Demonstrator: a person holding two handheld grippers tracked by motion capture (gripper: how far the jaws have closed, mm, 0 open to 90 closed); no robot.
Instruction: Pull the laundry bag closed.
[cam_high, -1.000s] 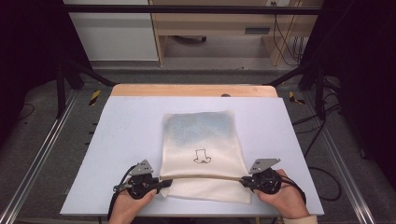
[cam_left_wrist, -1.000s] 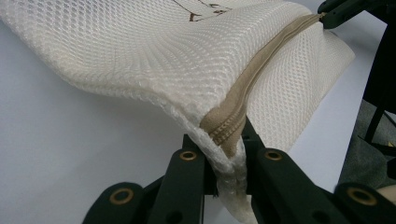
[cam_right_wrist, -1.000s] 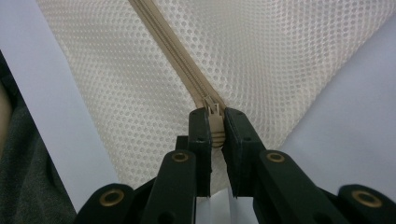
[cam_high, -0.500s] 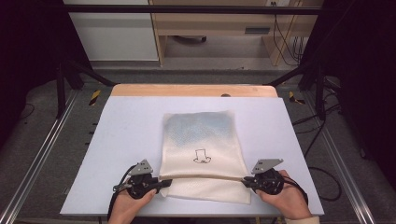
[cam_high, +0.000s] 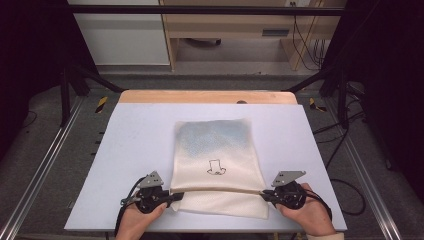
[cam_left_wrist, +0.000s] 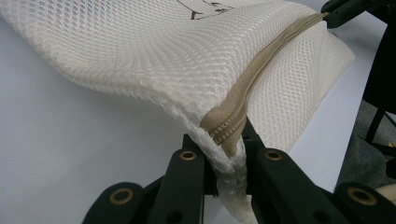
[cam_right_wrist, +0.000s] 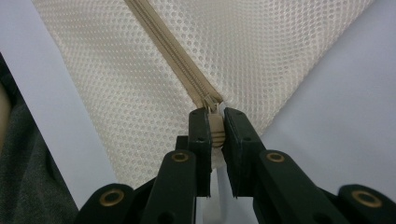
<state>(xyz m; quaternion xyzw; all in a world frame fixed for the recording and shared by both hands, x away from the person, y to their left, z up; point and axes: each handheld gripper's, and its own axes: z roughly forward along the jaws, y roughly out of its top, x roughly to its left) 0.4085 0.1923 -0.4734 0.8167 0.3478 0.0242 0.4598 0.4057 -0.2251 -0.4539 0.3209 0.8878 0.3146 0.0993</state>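
A pale grey-blue table (cam_high: 125, 150) with a wooden far edge stands on a grey floor, black frame bars (cam_high: 200, 9) and a light wooden cabinet (cam_high: 235, 25) behind it. A cream mesh bag (cam_high: 216, 165) (a small hat drawing on it) lies near the table's front middle, its tan zipper (cam_high: 215, 190) stretched between the two grippers. The left gripper (cam_left_wrist: 229, 163) is clamped on the bag's corner at the zipper end; the right gripper (cam_right_wrist: 215, 133) pinches the zipper pull (cam_right_wrist: 215, 128). Compared with a second ago, nothing has visibly shifted: both hands hold the same spots.
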